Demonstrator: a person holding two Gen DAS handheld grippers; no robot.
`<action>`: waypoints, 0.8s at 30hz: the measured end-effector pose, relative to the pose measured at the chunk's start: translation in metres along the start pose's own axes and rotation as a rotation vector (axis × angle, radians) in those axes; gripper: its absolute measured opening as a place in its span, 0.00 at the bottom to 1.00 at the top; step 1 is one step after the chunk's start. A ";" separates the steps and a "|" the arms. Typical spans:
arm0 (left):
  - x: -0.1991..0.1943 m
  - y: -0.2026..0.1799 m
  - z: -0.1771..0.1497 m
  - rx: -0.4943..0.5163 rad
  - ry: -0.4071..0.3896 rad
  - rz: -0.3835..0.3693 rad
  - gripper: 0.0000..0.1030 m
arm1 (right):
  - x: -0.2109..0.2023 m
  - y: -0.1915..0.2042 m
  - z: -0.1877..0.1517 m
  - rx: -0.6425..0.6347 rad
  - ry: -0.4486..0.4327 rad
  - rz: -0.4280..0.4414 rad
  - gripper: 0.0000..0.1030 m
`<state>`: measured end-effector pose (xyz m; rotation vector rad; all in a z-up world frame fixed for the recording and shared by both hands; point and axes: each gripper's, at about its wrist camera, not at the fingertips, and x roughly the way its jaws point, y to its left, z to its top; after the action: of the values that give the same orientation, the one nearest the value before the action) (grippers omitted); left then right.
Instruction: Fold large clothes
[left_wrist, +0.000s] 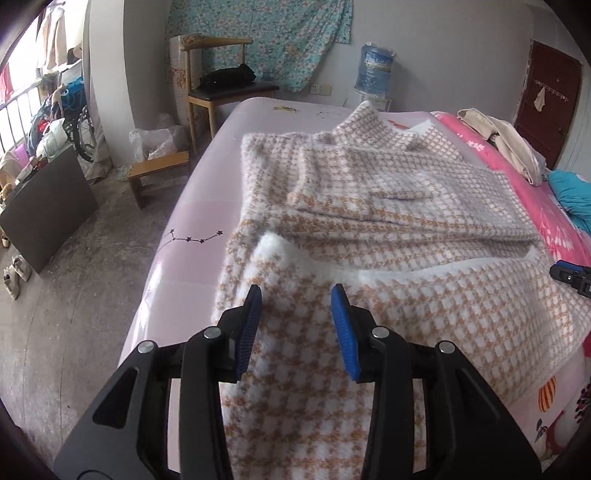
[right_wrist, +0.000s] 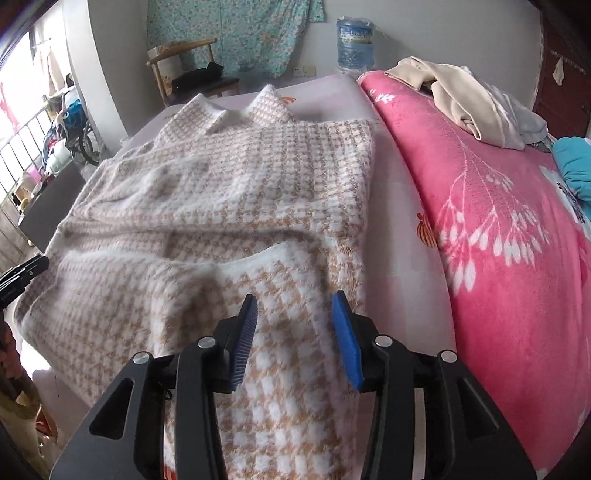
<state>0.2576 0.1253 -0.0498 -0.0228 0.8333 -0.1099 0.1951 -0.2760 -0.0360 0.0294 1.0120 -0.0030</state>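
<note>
White-and-tan houndstooth coat (left_wrist: 369, 206); pink floral blanket (right_wrist: 498, 229); pale lilac sheet (left_wrist: 207, 206)

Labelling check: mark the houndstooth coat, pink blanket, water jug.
houndstooth coat (right_wrist: 229, 177), right wrist view, on the flat back panel.
pink blanket (right_wrist: 498, 229), right wrist view, on the white leaf print.
water jug (left_wrist: 375, 70), left wrist view, on the blue body.
</note>
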 end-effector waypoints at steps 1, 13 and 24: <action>0.004 0.002 0.001 0.002 0.010 0.009 0.37 | 0.006 -0.001 0.002 0.002 0.016 0.018 0.42; 0.014 0.006 -0.004 0.008 0.028 0.050 0.00 | -0.010 0.008 -0.003 -0.013 -0.024 0.014 0.07; -0.015 0.031 0.036 -0.118 -0.049 -0.007 0.04 | -0.035 0.008 0.023 -0.025 -0.162 -0.030 0.07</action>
<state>0.2770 0.1566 -0.0163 -0.1391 0.7901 -0.0669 0.1964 -0.2690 0.0065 -0.0089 0.8504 -0.0204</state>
